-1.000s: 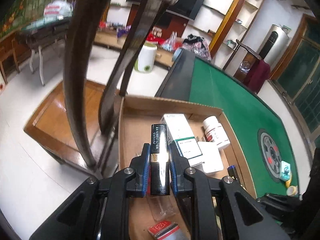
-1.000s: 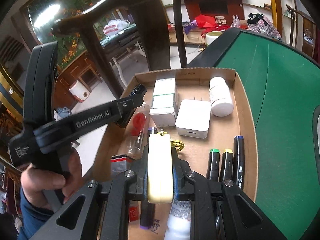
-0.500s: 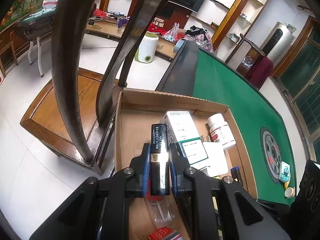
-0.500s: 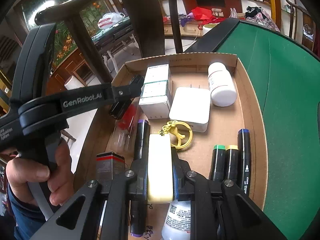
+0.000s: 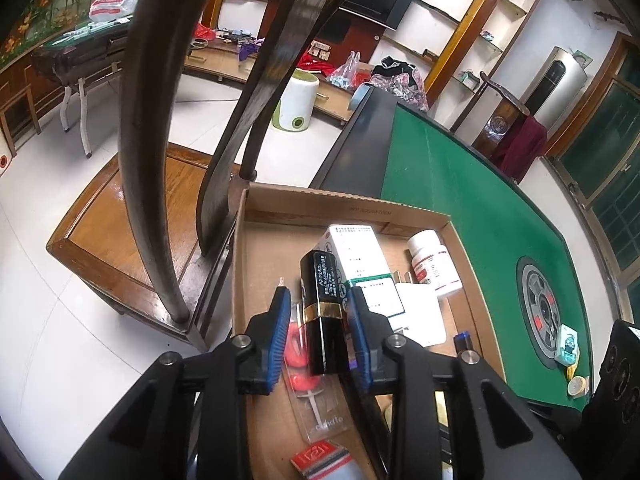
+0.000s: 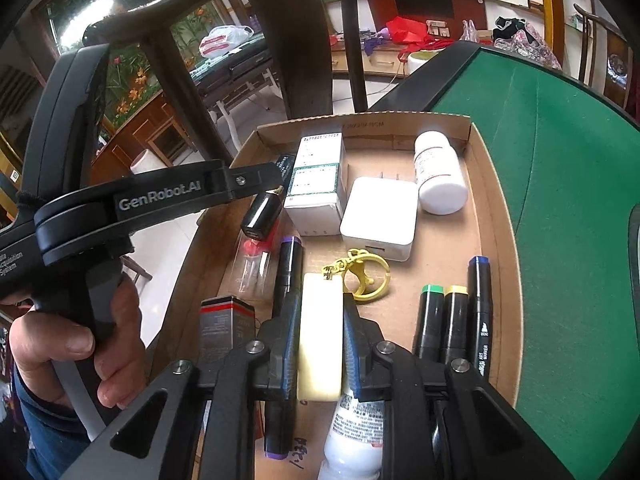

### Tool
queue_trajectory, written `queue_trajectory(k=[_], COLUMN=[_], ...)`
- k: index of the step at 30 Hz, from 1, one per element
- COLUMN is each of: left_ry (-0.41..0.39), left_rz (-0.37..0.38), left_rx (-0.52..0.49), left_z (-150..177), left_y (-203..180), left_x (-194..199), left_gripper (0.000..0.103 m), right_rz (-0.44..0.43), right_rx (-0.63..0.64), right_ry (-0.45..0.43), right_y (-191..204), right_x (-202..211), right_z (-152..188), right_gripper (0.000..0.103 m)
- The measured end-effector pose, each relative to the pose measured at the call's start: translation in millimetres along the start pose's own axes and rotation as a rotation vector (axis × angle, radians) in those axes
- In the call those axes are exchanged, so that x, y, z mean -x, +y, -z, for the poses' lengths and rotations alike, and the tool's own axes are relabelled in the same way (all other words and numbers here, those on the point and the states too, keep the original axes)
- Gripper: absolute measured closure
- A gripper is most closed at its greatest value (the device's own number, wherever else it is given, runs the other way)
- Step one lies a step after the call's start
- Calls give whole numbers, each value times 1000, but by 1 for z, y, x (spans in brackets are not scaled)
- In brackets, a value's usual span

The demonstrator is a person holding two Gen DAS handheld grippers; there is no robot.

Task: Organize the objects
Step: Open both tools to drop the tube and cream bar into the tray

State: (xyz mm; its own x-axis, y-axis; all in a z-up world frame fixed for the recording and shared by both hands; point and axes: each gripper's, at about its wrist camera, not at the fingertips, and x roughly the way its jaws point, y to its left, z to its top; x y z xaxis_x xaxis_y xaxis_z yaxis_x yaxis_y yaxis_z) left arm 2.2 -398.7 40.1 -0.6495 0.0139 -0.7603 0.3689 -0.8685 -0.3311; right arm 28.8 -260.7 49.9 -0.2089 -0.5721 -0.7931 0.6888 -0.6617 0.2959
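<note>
Where the green-topped desk point(image 6: 560, 200) ends on the left, a dark wooden chair point(image 5: 148, 120) stands just beyond its edge, on the far left. A shallow cardboard tray point(image 6: 496, 240) lies on the desk at that left edge, and both pairs of tongs hang over its near end, pointing down into it.

A person's hand point(image 6: 76, 352) holds the left tongs point(image 5: 319, 292) over the tray's left side. Their jaws have just been opening and now stand apart. A black tube point(image 5: 324, 312) with a gold band is between them. The left pad is clear of it, and whether the right pad touches it I cannot tell. From the right wrist the tube shows tilted, its lower end over a clear packet point(image 6: 256, 268) with a red piece inside.

The right tongs point(image 6: 321, 300) are clamped on a cream block point(image 6: 321, 340), held upright over the tray's near middle.

On the tray floor, a white medicine box point(image 6: 318, 184) sits at the far left, with a white charger point(image 6: 380, 216) just to its right. A white pill bottle point(image 6: 440, 180) lies on its side, right of the charger. Three dark markers point(image 6: 452, 320), capped green, yellow and blue, lie side by side along the near right wall. A gold key ring point(image 6: 364, 276) rests just in front of the charger.
</note>
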Motion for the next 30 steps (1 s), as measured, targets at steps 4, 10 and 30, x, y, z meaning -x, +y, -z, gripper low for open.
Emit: queue_trajectory(k=[4,10,30], left_ry=[-15,-34,-46], left_rz=[2,4,43], left_rx=[-4,-18,-171], left_z=[3,9,39], left_y=[-4,-13,-107], left_x=[10,23,42], left_gripper=[72,71,62], right_rz=[11,3,-16], right_rx=[-3,-24,-138], right_ry=[-9,-19,-136], right_y=[-1,-10,-93], right_x=[-1,6,93], right_z=[1,8,62], right_gripper=[78,76,64])
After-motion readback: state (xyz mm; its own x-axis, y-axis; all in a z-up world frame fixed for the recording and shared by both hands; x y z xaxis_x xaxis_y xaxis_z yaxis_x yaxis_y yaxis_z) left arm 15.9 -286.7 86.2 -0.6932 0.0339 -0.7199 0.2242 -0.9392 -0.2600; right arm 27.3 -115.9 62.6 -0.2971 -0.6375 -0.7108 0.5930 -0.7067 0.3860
